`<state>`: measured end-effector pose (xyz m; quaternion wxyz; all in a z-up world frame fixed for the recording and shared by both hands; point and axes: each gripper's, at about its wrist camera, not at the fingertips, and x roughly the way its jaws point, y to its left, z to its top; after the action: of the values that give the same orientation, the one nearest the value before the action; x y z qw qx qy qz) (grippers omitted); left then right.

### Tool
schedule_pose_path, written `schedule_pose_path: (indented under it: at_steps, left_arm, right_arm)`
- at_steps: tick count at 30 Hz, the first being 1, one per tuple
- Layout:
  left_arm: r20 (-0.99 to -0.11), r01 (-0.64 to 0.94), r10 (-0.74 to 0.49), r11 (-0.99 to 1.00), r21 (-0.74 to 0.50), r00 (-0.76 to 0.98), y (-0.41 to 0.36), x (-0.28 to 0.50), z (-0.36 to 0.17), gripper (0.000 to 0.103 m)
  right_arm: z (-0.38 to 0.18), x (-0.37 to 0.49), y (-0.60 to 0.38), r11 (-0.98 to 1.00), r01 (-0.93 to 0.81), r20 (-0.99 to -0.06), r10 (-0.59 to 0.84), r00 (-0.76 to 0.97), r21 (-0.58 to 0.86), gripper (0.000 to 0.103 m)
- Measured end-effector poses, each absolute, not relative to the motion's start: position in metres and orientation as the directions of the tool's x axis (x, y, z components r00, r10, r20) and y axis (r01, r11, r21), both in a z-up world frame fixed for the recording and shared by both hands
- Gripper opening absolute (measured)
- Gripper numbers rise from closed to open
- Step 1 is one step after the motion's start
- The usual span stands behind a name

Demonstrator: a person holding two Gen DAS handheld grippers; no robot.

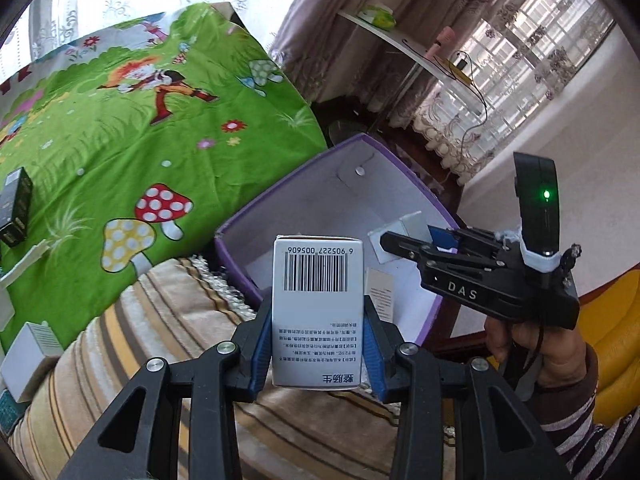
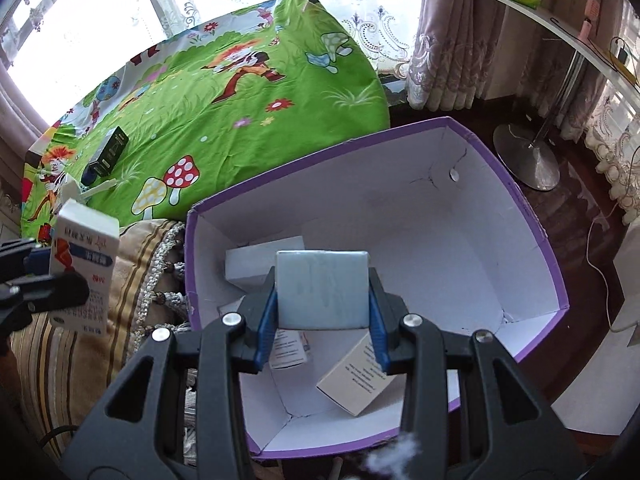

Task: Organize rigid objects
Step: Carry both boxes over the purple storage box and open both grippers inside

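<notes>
Both grippers point steeply downward. Our left gripper [image 1: 318, 344] has its blue pads [image 1: 258, 350] pressed flat against the two sides of a white barcoded carton [image 1: 318, 308], which stands upright between the jaws; the grip looks square. Our right gripper [image 2: 322, 322] is likewise clamped, its blue pads [image 2: 267, 330] bearing on both sides of a pale blue-grey box [image 2: 322, 288]. From the left wrist view, the right gripper's black body lies to the right, fingers pointing left, with the right hand [image 1: 532, 344] wrapped around its handle below and a striped sleeve [image 1: 592, 432] at the wrist. From the right wrist view, the left gripper sits at the left edge, carton in its jaws.
</notes>
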<state>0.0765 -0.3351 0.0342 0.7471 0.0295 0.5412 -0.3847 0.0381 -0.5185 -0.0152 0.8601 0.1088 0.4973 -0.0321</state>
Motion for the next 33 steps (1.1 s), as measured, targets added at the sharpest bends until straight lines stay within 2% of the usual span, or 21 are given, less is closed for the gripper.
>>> schedule_pose_path:
  at_steps: [13,23,29,30,32,33]
  left_arm:
    - [-0.844,0.649,-0.536,0.643,-0.407,0.001,-0.385,0.059,0.019,0.04]
    - [-0.833,0.643,-0.542,0.679,-0.354,0.114,-0.419,0.114,0.038,0.04]
    - [-0.795,0.614,-0.588,0.685,-0.391,0.149,-0.44,0.15,0.037,0.042]
    - [-0.792,0.61,-0.594,0.683,-0.402,0.143,-0.441,0.152,0.035,0.042]
    - [-0.791,0.589,-0.596,0.691,-0.419,0.137,-0.442,0.156,0.032,0.052]
    - [-0.787,0.584,-0.603,0.689,-0.43,0.132,-0.441,0.157,0.032,0.055]
  right_arm:
    - [0.004,0.027,-0.555,0.964,0.242,-0.837,-0.04,0.546,0.112,0.043]
    - [0.008,0.046,-0.579,0.943,0.315,-0.824,-0.093,0.559,0.107,0.043]
    - [0.006,0.065,-0.583,0.938,0.329,-0.823,-0.103,0.559,0.107,0.044]
    - [0.006,0.067,-0.584,0.937,0.332,-0.824,-0.102,0.558,0.108,0.045]
    - [0.008,0.07,-0.584,0.935,0.337,-0.82,-0.102,0.563,0.115,0.055]
    - [0.009,0.07,-0.584,0.934,0.339,-0.815,-0.106,0.569,0.115,0.065]
